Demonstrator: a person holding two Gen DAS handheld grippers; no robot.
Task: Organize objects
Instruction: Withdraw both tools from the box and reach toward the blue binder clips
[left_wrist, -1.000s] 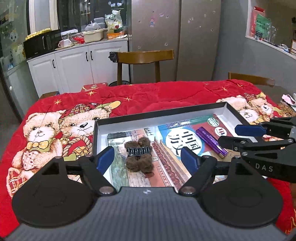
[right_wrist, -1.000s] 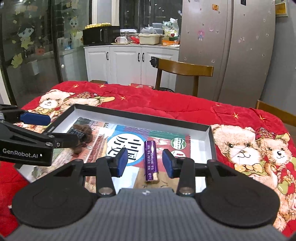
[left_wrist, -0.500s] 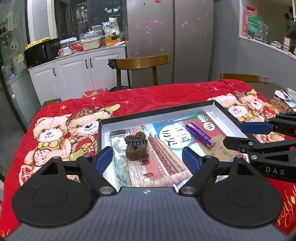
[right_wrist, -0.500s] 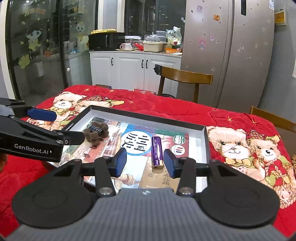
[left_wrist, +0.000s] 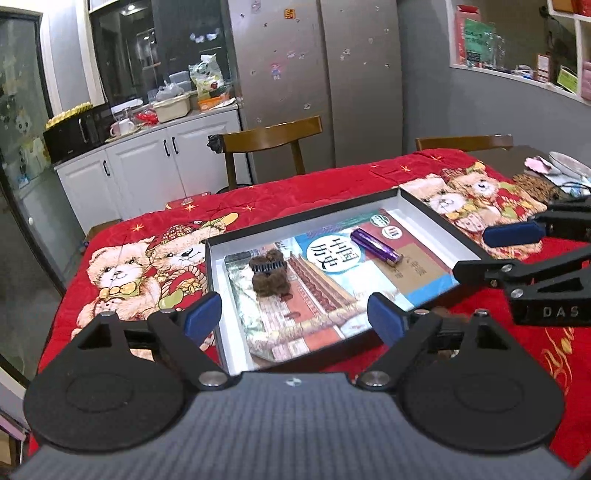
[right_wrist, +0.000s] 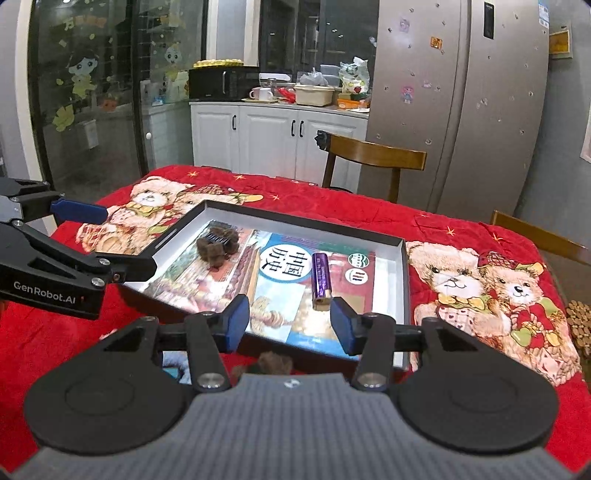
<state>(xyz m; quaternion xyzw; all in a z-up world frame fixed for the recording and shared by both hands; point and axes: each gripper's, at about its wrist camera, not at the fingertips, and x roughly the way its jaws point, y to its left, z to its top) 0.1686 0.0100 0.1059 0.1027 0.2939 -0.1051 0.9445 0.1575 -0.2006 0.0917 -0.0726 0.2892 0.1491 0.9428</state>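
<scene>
A shallow black-rimmed box (left_wrist: 303, 220) with a white inside sits on the red bear-print cloth; it also shows in the right wrist view (right_wrist: 306, 225). In it lie a colourful book (left_wrist: 332, 280), a brown furry hair clip (left_wrist: 269, 276) and a purple lighter (left_wrist: 375, 246). The clip (right_wrist: 216, 246) and the lighter (right_wrist: 320, 278) also show in the right wrist view. My left gripper (left_wrist: 295, 319) is open and empty, above the box's near edge. My right gripper (right_wrist: 289, 325) is open and empty, just short of the lighter.
A brown furry thing (right_wrist: 273, 363) lies on the cloth under my right gripper. A wooden chair (left_wrist: 271, 138) stands behind the table, with white cabinets (left_wrist: 147, 166) and a fridge (left_wrist: 332, 81) beyond. Clutter (left_wrist: 561, 171) lies at the table's far right.
Both grippers have drawn back and up from the box, so the box and its contents look smaller and farther. Both stay open. The clip and the lighter have not moved.
</scene>
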